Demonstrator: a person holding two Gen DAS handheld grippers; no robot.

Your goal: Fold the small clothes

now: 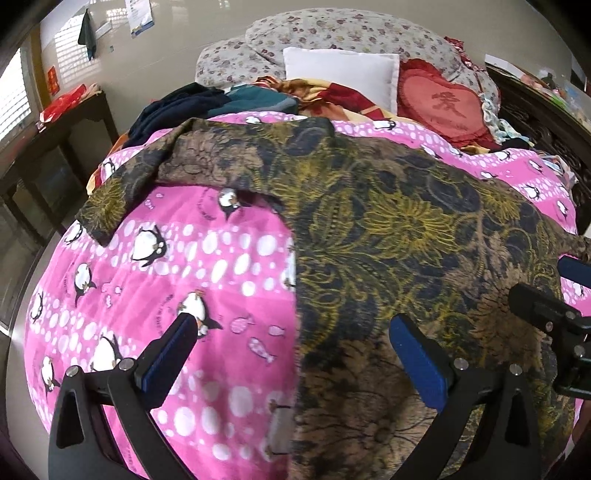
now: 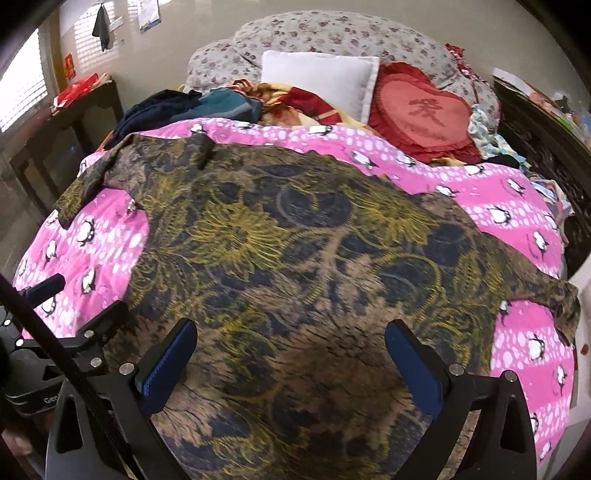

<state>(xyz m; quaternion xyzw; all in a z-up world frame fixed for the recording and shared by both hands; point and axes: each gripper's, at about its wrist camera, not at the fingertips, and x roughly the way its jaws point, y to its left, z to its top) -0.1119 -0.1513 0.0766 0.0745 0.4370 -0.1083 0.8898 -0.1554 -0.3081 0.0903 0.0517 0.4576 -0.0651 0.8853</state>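
A brown, black and yellow floral shirt [image 1: 388, 229] lies spread flat on the pink penguin quilt [image 1: 184, 258], one sleeve [image 1: 122, 184] stretched to the left. In the right wrist view the shirt [image 2: 295, 258] fills the middle, its other sleeve [image 2: 561, 299] at the right. My left gripper [image 1: 291, 332] is open and empty, hovering over the shirt's left edge near its hem. My right gripper [image 2: 291, 347] is open and empty above the shirt's lower middle. The right gripper [image 1: 554, 310] shows at the left wrist view's right edge, and the left gripper [image 2: 55, 314] at the right wrist view's left.
At the head of the bed lie a white pillow [image 1: 340, 74], a red heart cushion [image 1: 443, 103], a floral duvet [image 1: 332, 29] and a pile of dark clothes [image 1: 192, 103]. A dark wooden table [image 1: 55, 147] stands left; a carved headboard [image 1: 535, 118] is at right.
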